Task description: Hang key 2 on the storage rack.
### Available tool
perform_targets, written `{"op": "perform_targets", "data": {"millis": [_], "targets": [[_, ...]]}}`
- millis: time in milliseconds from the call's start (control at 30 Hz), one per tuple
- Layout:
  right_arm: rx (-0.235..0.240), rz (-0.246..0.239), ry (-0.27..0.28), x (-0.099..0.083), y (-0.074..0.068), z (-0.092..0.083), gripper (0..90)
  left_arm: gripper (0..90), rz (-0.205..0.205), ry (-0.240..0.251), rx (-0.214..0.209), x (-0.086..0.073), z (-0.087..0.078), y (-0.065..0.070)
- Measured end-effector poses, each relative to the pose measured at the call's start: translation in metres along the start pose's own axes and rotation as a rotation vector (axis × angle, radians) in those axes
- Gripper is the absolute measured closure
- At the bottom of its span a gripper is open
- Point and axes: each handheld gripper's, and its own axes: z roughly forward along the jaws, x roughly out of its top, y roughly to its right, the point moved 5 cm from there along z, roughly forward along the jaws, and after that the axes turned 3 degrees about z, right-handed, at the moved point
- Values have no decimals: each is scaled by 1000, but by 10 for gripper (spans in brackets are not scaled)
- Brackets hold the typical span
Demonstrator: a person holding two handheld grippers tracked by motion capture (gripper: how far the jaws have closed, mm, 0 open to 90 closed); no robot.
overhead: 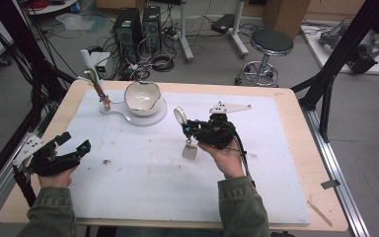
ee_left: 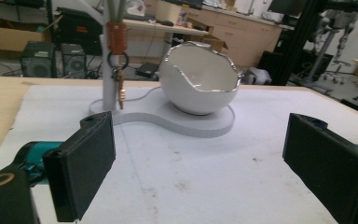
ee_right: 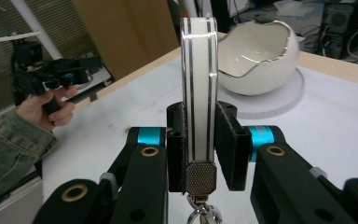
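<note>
The right gripper point(overhead: 186, 129) has its jaws clamped on a flat white strap point(ee_right: 198, 100), a keychain fob with two thin dark lines running along its length and a shiny edge. In the right gripper view the strap stands upright between the two black pads, rising well above them, with a small mesh-textured metal cap point(ee_right: 200, 177) at its lower end and a ring point(ee_right: 200, 215) below that. In the high view the strap's rounded loop end pokes out at about eleven o'clock from the jaws, and a small silvery tag point(overhead: 189, 151) hangs down from the gripper at six o'clock, just above the white mat point(overhead: 143, 187).

The egg-shaped white bowl point(overhead: 142, 98) on its round white base point(overhead: 158, 117) sits at about ten o'clock from that gripper, near but apart. At the base's far left a thin post point(ee_left: 107, 56) carries hanging keys point(ee_left: 119, 84).

The left gripper point(overhead: 72, 143) rests near the table's left edge, jaws spread wide apart with nothing between them. Between the two grippers the mat is bare save for some small stains.
</note>
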Motion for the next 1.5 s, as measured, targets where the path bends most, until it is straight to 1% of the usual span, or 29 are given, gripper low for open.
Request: {"op": "perform_targets", "data": {"millis": [133,200,300,333,367,567,700,933,1067,1167,1367,1500], "targets": [[19,-8,0,-1,-8,6,750,97,-4,7,-47,6,4,10],[29,-11,2,-2,-11,8,750,97,-3,0,-77,9,7,17],[48,-14,3,-2,-17,12,750,97,4,-3,-120,13,10,27],[53,-14,1,-2,-18,13,750,97,8,-5,-141,14,12,32],[57,-21,4,-3,-20,14,750,97,10,-8,-156,15,13,35],[89,-30,0,-4,-31,22,750,97,29,-35,-234,18,21,55],[107,-34,-3,-6,-36,27,750,97,23,-34,-268,21,23,63],[140,-47,-1,-8,-47,33,750,97,34,-35,-324,26,27,78],[154,-46,4,-8,-52,35,750,98,37,-34,-357,30,28,86],[165,-52,7,-8,-56,36,750,98,34,-27,-383,31,29,91],[182,-64,-6,-11,-64,41,750,97,33,-37,-421,30,32,99],[200,-67,-12,-13,-68,46,750,100,16,-34,-461,34,34,106]]}}
